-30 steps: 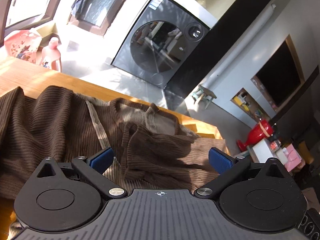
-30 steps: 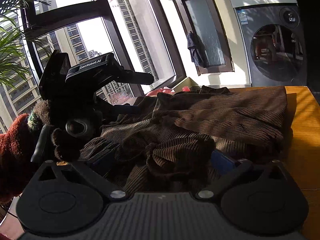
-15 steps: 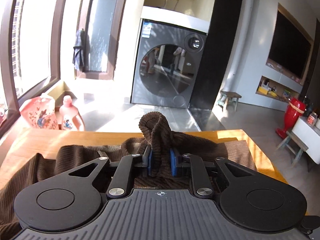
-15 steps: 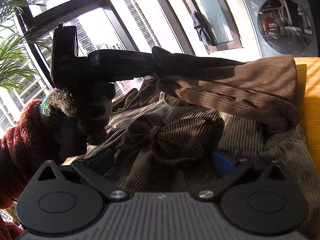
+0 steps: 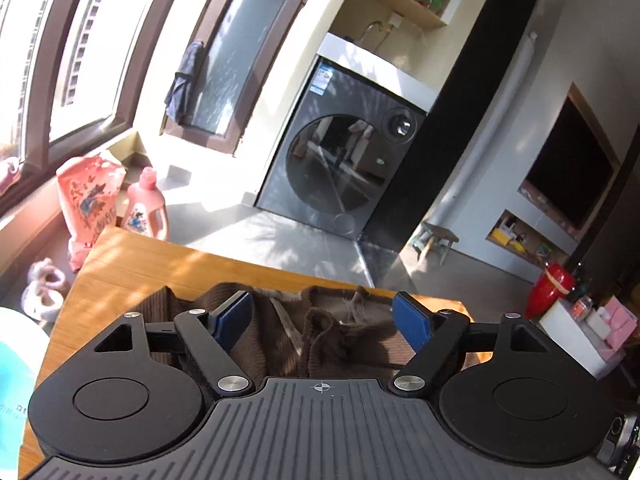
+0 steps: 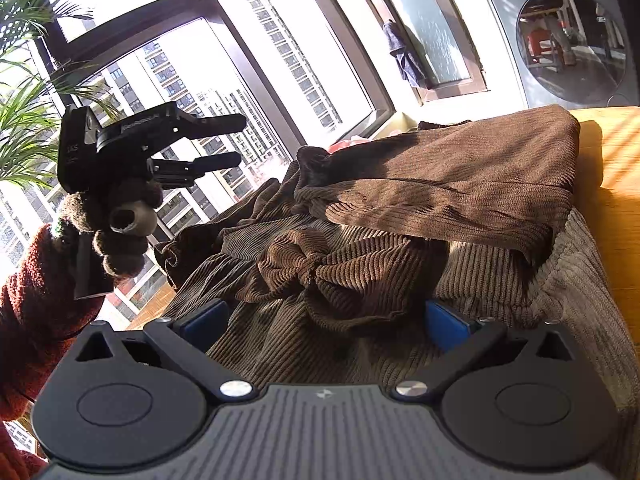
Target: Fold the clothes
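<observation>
Sunlit wooden table point(image 5: 168, 264) bears a crumpled brown ribbed sweater point(image 6: 400, 248); left gripper point(image 5: 324, 320) and right gripper point(image 6: 324, 320) both gape, a grey washing machine point(image 5: 340, 168) behind.

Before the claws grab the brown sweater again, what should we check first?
1. Left claw open and empty: ok.
2. Right claw open, nothing pinched: ok.
3. Brown sweater fully on the wooden table: cannot tell, near edge hidden.
4. Sleeve laid flat across the body: ok.
5. Middle of sweater smooth: not ok, bunched.
6. Left claw clear of the cloth in the right view: ok, raised above it.
</observation>
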A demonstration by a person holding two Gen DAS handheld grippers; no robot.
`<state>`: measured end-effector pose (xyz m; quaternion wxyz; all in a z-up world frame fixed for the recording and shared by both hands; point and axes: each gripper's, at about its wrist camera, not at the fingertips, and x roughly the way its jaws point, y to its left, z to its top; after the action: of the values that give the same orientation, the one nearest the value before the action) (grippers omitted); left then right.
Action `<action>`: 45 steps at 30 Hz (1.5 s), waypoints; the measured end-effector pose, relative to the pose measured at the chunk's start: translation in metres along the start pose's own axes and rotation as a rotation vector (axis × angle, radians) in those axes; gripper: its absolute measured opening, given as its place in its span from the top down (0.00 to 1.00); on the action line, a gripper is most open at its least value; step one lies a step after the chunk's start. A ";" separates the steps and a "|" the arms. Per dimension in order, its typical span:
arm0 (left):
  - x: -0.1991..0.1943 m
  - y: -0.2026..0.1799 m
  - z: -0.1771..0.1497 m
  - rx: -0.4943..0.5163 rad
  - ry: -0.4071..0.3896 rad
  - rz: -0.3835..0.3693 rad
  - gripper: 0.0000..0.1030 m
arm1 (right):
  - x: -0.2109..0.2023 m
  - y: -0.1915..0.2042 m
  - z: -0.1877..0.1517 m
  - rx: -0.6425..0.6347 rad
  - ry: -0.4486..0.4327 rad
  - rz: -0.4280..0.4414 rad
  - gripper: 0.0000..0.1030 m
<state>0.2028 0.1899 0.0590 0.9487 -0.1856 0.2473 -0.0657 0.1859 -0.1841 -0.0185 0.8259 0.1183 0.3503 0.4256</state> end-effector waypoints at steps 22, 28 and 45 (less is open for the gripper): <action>-0.020 0.034 -0.039 0.188 0.245 0.329 0.82 | 0.003 0.002 -0.003 -0.018 0.002 -0.011 0.00; -0.018 -0.037 0.036 0.069 0.099 0.014 0.83 | 0.004 0.002 -0.003 -0.024 0.004 -0.015 0.00; 0.042 -0.100 0.037 -0.050 0.102 -0.352 0.13 | 0.006 0.000 0.000 -0.026 0.034 0.014 0.00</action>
<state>0.2545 0.1002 0.1086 0.9039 -0.2462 0.2603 -0.2338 0.1887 -0.1792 -0.0216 0.8184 0.1029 0.3579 0.4377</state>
